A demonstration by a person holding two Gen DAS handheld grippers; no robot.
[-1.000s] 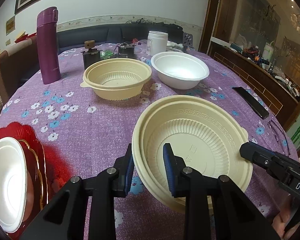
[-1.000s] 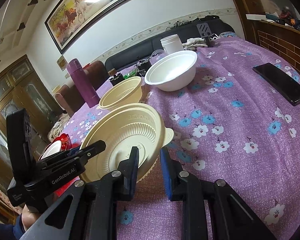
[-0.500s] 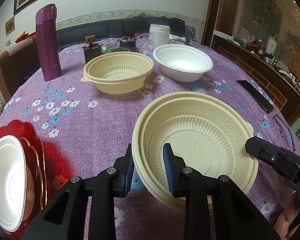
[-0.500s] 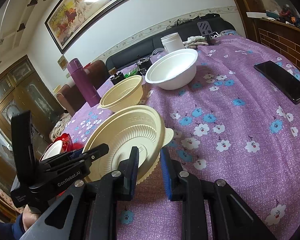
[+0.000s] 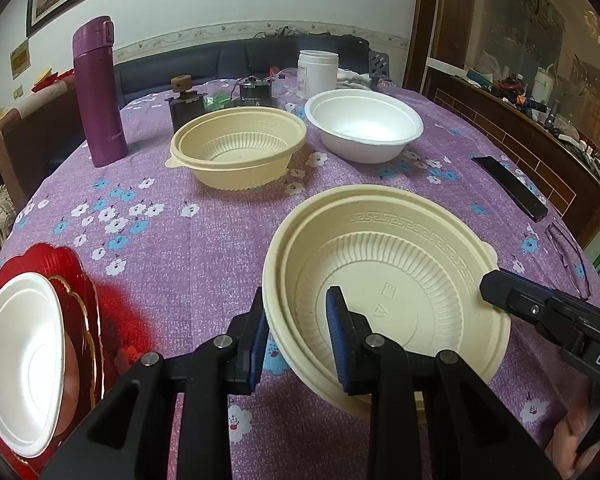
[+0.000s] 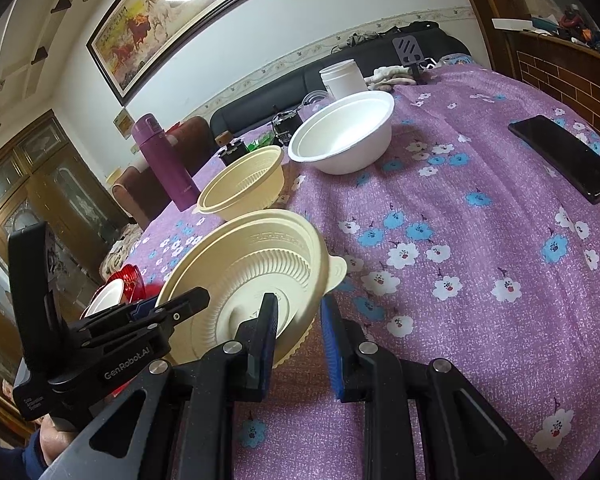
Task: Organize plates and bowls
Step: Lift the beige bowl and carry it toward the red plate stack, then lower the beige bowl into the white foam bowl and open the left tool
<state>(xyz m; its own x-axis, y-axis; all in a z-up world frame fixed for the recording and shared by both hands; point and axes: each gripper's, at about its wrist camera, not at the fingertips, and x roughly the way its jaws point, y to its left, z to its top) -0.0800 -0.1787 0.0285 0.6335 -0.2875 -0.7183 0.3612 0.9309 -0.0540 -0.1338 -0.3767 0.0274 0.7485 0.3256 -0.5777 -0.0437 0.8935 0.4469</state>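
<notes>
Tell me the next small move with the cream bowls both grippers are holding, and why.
Probably pull the two nested bowls apart: the left gripper and right gripper each clamp the rim on opposite sides, and two rims show stacked. Alternatively carry the pair toward the other cream bowl.

The left gripper (image 5: 296, 336) pinches the near rim of the cream ribbed plastic bowl (image 5: 384, 292), angled downward. The right gripper (image 6: 298, 334) clamps the opposite rim.
</notes>
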